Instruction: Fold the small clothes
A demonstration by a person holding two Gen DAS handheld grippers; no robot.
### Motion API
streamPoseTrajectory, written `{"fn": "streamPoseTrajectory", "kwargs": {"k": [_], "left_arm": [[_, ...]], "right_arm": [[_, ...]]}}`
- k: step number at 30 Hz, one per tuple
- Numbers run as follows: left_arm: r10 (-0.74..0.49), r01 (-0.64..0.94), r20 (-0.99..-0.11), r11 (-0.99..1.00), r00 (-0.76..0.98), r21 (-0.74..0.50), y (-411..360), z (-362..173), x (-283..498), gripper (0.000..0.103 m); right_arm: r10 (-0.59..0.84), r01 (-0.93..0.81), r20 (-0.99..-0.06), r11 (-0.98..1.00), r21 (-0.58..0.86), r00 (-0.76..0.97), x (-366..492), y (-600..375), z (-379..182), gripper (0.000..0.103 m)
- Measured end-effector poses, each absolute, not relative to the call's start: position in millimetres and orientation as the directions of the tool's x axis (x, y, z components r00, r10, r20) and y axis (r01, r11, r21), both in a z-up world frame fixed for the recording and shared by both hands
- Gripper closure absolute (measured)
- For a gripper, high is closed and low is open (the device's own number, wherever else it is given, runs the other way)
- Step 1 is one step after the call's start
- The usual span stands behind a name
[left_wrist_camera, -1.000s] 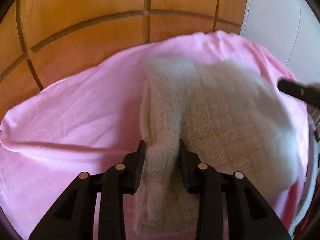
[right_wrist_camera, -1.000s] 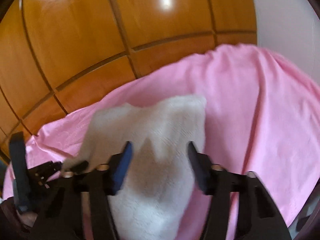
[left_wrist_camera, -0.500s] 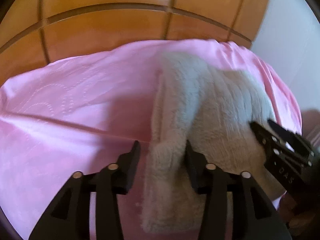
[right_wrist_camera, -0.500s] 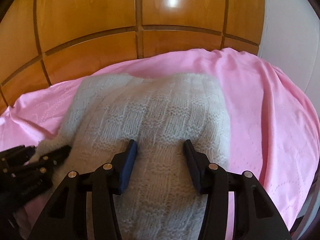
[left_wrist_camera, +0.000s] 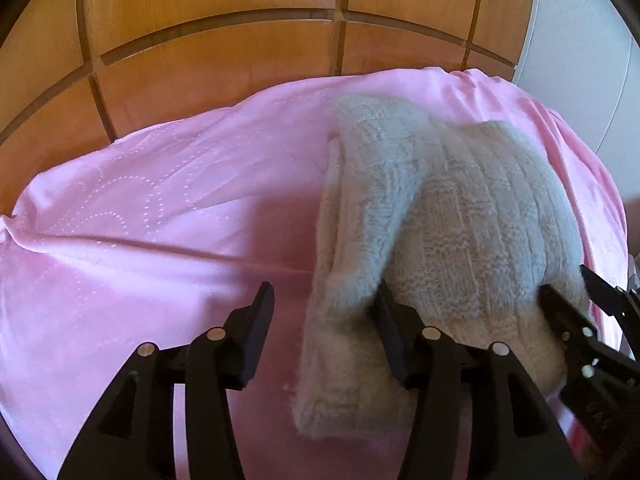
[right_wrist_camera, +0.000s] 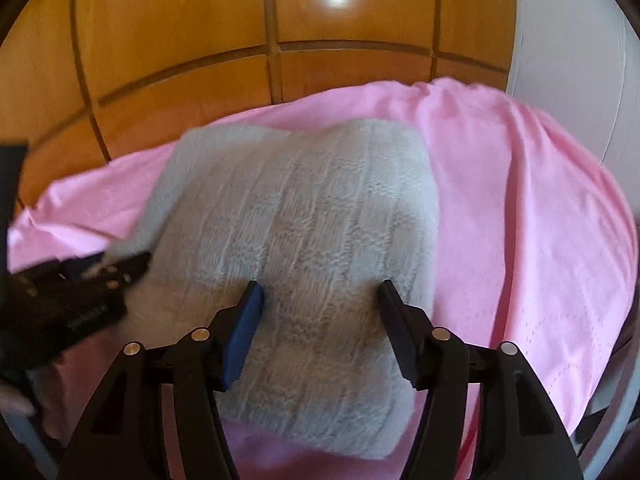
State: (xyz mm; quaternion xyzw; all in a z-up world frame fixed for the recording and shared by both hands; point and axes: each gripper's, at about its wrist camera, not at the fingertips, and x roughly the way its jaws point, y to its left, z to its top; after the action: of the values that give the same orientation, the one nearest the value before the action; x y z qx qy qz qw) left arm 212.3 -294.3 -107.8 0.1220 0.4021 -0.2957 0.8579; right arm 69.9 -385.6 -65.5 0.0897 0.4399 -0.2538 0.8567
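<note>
The thick cream knitted garment [right_wrist_camera: 296, 248], folded mid-frame on the pink sheet [right_wrist_camera: 520, 200], looks soft, light and springy, so take it by its doubled edges. The right gripper [right_wrist_camera: 320, 312] and left gripper [left_wrist_camera: 324, 320] gape, holding nothing. Only the left view shows the rolled left-hand fold

Open pink sheet [left_wrist_camera: 160, 208] stretches wide to the left of the knitted garment [left_wrist_camera: 460, 216], easy passage there. Wooden panelling [left_wrist_camera: 240, 40] blocks the far side. The right claw [left_wrist_camera: 568, 300] crowds the garment's right edge.
</note>
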Motion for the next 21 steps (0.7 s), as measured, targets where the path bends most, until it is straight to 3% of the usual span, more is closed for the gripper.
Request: {"fn": "streamPoseTrajectory", "kwargs": {"k": [3,16,19,21], "left_arm": [[-0.406,0.597,-0.764,0.802,0.501,-0.035,-293.2,-107.8,213.8,0.046],[-0.408,0.570,-0.689,0.822,0.599,0.010,-274.1,-71.2,177.3,0.047],[-0.391,0.569,-0.703,0.822,0.594,0.025,-273.3,-78.6,175.3,0.047],[-0.403,0.563,-0.699,0.826,0.591,0.000,-267.5,-77.1,171.6,0.047]], "right_arm": [[-0.356,0.514,-0.801,0.855,-0.071,0.481,73.2,-385.1,-66.2,0.040],[-0.394,0.553,-0.750,0.832,-0.045,0.531,47.7,-384.7,-9.5,0.039],[-0.365,0.551,-0.772,0.834,-0.023,0.520,46.5,-382.8,-23.5,0.035],[-0.341,0.546,-0.838,0.836,-0.062,0.427,53.0,-379.0,-53.7,0.034]]}}
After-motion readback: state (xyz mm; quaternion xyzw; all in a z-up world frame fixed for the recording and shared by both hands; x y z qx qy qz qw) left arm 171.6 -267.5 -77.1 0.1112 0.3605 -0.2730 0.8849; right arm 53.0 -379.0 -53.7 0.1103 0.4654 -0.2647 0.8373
